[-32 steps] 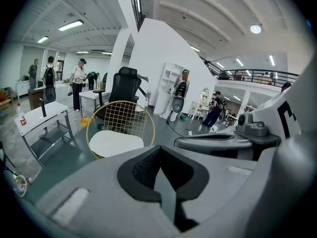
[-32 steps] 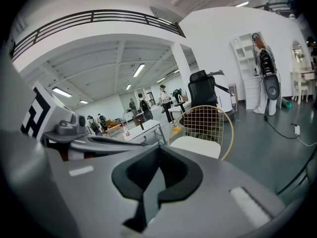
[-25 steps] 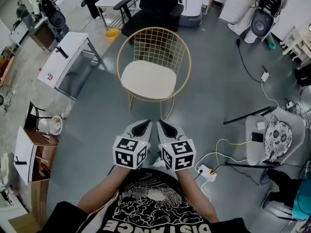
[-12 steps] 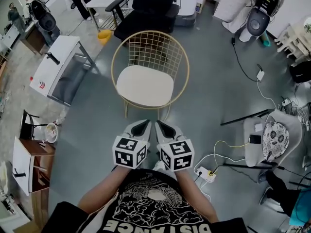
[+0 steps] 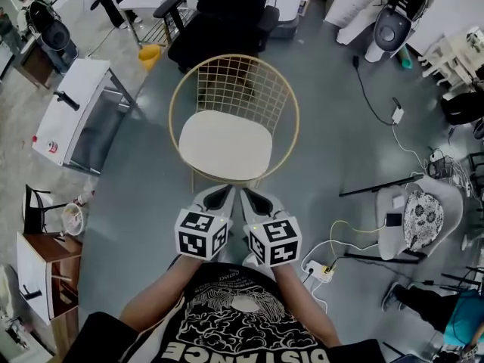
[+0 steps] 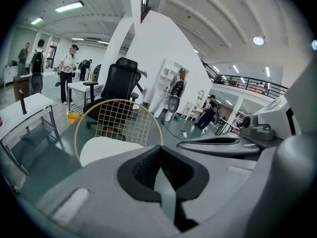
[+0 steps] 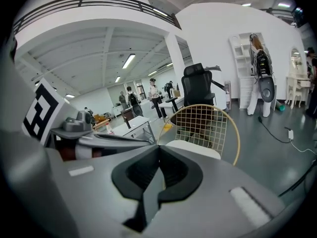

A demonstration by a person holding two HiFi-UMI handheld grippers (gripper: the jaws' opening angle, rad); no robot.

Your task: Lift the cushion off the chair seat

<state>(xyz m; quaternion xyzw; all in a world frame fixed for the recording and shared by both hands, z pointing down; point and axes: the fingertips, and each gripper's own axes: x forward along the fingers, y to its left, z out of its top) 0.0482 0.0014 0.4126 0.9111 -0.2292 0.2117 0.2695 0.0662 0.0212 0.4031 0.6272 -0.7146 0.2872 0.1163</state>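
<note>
A cream cushion (image 5: 224, 144) lies on the seat of a gold wire chair (image 5: 236, 78) ahead of me on the grey floor. My left gripper (image 5: 224, 194) and right gripper (image 5: 248, 196) are held side by side just short of the chair's front edge, both shut with nothing between their jaws. In the left gripper view the cushion (image 6: 101, 148) shows beyond the closed jaws, below the wire back (image 6: 119, 120). The right gripper view has the cushion (image 7: 194, 148) and the chair (image 7: 205, 123) just past its tips.
A black office chair (image 5: 223, 17) stands behind the wire chair. A white table (image 5: 76, 112) is at the left, a grey chair with a patterned cushion (image 5: 423, 219) at the right. Cables and a power strip (image 5: 321, 269) lie on the floor near my right side. People stand far off.
Both grippers have come forward toward the chair, still side by side and shut. The chair now sits nearer in the head view.
</note>
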